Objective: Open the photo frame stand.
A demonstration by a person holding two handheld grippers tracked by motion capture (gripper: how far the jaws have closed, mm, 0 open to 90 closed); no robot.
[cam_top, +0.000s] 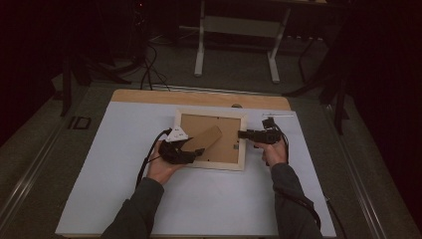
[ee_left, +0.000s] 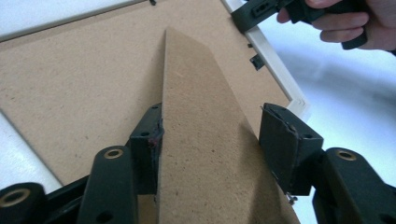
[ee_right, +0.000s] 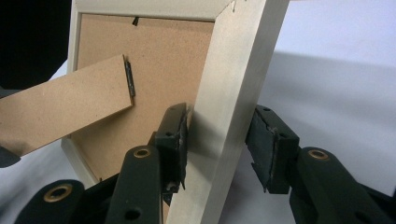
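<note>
Jaws astride stand [ee_left: 205, 140], jaws astride frame [ee_right: 233, 93]

A white-topped surface [cam_top: 149, 199] with a bare wooden strip along its far edge is carrying a picture frame [cam_top: 242, 149], which is lying back-side up near its middle.

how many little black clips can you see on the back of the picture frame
3 that I can make out: one clip on the picture frame edge near the right gripper, one on another edge, one elsewhere. Others may be hidden.
</note>
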